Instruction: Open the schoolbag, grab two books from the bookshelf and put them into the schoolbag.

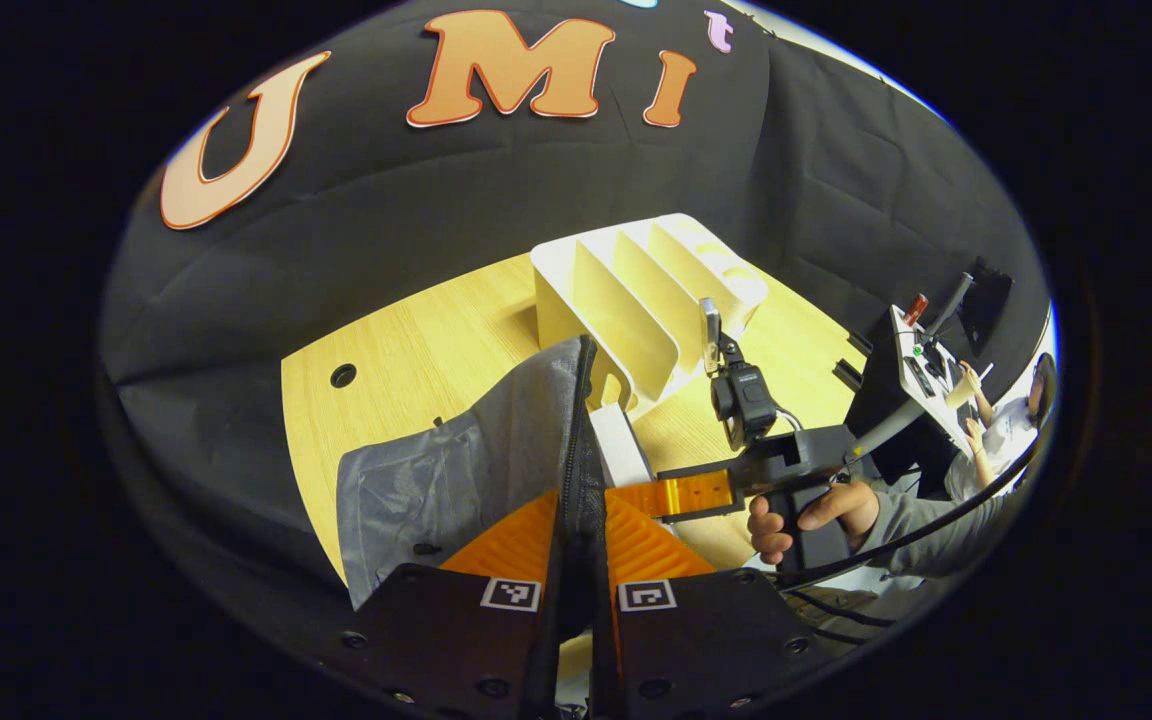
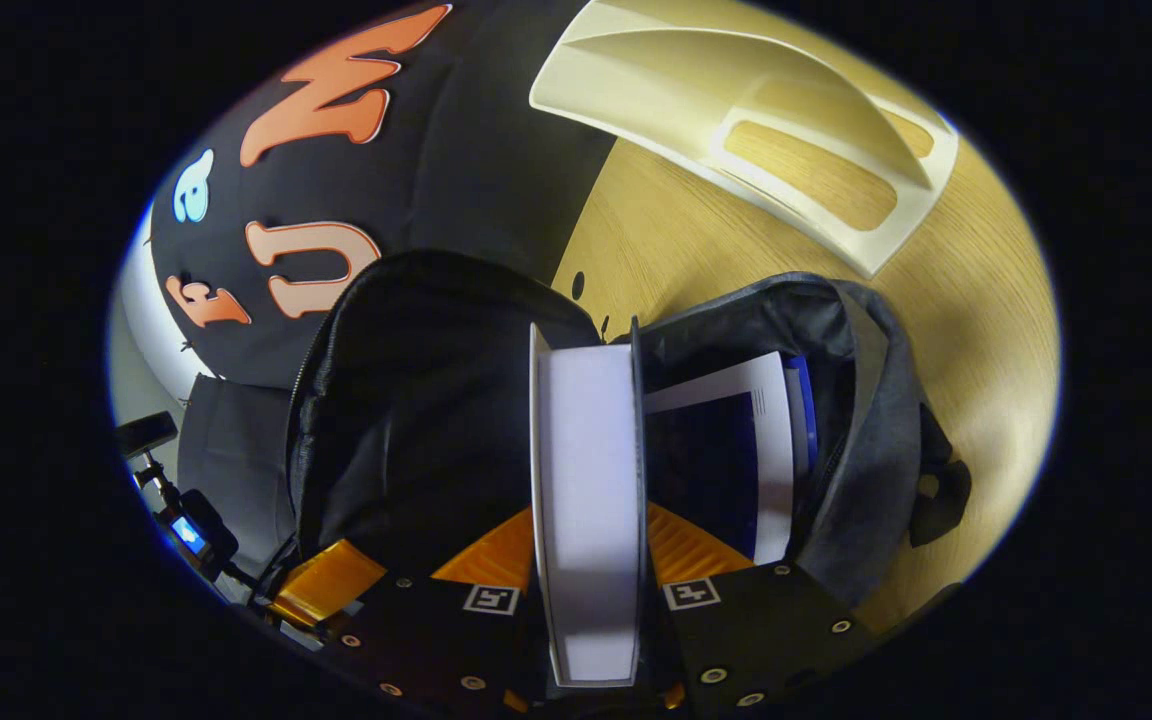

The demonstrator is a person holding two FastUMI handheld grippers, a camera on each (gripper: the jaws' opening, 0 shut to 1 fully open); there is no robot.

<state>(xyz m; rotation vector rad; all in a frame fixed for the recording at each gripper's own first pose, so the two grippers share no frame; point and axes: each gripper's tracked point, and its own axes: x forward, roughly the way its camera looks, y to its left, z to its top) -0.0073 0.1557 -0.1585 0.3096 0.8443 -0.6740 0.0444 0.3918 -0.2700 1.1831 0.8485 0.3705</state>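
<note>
My left gripper (image 1: 576, 505) is shut on the zipper rim of the grey schoolbag (image 1: 456, 470) and holds it up. In the right gripper view the schoolbag (image 2: 871, 420) gapes open below me. My right gripper (image 2: 588, 520) is shut on a white-edged book (image 2: 586, 450), upright over the bag's mouth. A second book (image 2: 774, 470) with a dark blue cover stands inside the bag to the right. In the left gripper view the right gripper (image 1: 661, 497), held by a hand (image 1: 816, 515), reaches in just behind the bag's rim. The white bookshelf (image 1: 636, 300) stands beyond with bare slots.
The wooden table (image 1: 406, 350) carries the bag and the bookshelf (image 2: 766, 130). A round cable hole (image 1: 343, 375) sits at its left side. At the far right a person (image 1: 996, 420) sits by a stand with equipment (image 1: 921, 365).
</note>
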